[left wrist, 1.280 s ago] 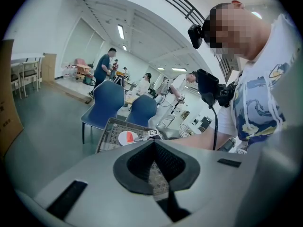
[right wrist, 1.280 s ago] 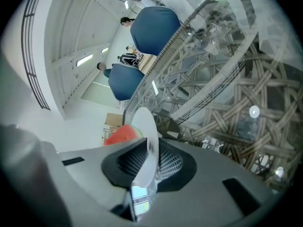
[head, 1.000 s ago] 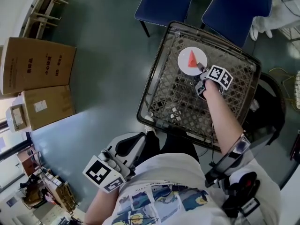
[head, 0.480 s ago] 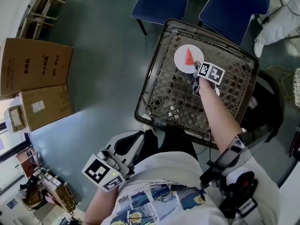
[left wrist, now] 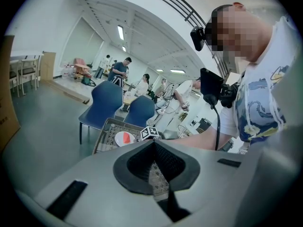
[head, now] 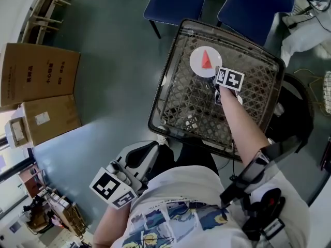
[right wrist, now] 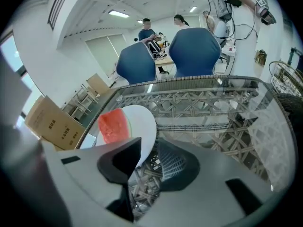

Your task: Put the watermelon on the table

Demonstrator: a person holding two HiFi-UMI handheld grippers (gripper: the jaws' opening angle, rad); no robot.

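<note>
Head view: the watermelon point(head: 206, 59) slice is on a white plate point(head: 196, 67), and the plate is on the glass-topped wicker table point(head: 189, 110), toward its far edge. The right gripper point(head: 217, 84) is down at the plate's near rim. The left gripper point(head: 142, 156) is off the table, close to the person's body.

Left gripper view: the claw point(left wrist: 154, 144) is pressed together with nothing in it. Way past it you can see the table point(left wrist: 105, 132) and the plate point(left wrist: 118, 141) with the red slice point(left wrist: 125, 137).

Right gripper view: the claw point(right wrist: 150, 150) is spread wide and has just been opening. The plate's point(right wrist: 142, 119) rim pokes into the gap right by the left jaw, but neither pad squeezes it. The watermelon point(right wrist: 113, 126) is on the plate just beyond that jaw, with the table point(right wrist: 213, 109) glass underneath.
</note>
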